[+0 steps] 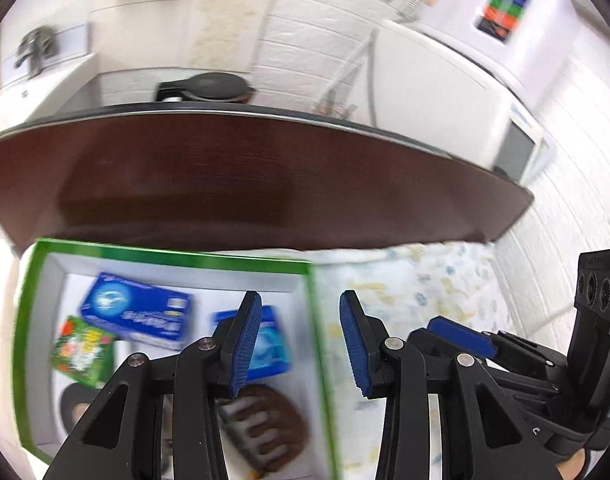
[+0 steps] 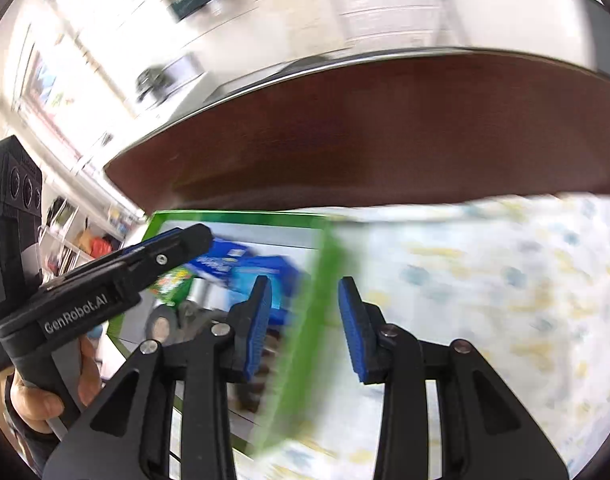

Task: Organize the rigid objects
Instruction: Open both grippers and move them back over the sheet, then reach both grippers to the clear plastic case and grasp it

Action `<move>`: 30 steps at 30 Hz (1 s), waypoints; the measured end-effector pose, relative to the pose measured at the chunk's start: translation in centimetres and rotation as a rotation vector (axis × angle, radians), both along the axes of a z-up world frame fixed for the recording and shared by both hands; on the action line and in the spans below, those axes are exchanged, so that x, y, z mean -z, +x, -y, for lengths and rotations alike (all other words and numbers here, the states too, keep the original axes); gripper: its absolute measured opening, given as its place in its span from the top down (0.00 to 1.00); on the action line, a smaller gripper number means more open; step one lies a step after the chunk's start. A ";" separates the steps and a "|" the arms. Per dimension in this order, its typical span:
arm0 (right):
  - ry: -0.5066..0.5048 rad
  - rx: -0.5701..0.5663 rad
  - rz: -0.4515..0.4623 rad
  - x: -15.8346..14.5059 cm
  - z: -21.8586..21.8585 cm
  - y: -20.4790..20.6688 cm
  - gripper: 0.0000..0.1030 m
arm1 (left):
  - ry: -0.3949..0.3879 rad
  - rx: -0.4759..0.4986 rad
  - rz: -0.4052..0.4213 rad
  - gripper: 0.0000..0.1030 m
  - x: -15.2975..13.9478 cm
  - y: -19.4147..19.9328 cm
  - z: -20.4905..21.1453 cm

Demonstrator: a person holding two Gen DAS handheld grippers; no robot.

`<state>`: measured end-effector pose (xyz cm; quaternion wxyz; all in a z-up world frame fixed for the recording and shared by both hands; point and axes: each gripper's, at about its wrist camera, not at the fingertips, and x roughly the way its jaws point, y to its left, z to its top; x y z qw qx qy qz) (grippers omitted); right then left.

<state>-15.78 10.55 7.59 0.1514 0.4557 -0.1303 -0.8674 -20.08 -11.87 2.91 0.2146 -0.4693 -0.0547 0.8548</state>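
Observation:
A green-rimmed box [image 1: 173, 254] with a white floor lies on a floral cloth. In it are a dark blue carton [image 1: 139, 308], a light blue carton [image 1: 271, 344], a green packet [image 1: 83, 350], a brown toothed hair clip [image 1: 273, 428] and a black item [image 1: 71, 408]. My left gripper [image 1: 301, 340] hovers open over the box's right rim, with nothing between its pads. My right gripper [image 2: 305, 324] is also open above that rim [image 2: 317, 280], which runs blurred beneath the gap between its pads, apart from them. The two grippers are side by side.
Beyond the box a dark wooden tabletop [image 1: 225, 176] stretches to a metal-trimmed far edge. The floral cloth [image 1: 417, 288] spreads to the right of the box. A black round appliance [image 1: 213, 86] and a white machine [image 1: 445, 92] stand behind. A hand [image 2: 45, 400] holds the left gripper's handle.

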 end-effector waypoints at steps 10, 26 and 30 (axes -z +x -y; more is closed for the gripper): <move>0.013 0.282 0.110 4.1 -16.6 7.5 0.61 | -0.101 0.250 0.074 0.61 5.9 0.9 -17.2; 0.270 0.165 0.168 8.9 -16.8 11.2 0.45 | -0.156 0.329 0.135 0.61 8.4 2.2 -26.0; 0.324 0.319 0.141 8.8 -20.5 10.4 0.44 | -0.166 0.336 0.141 0.61 8.8 2.5 -26.1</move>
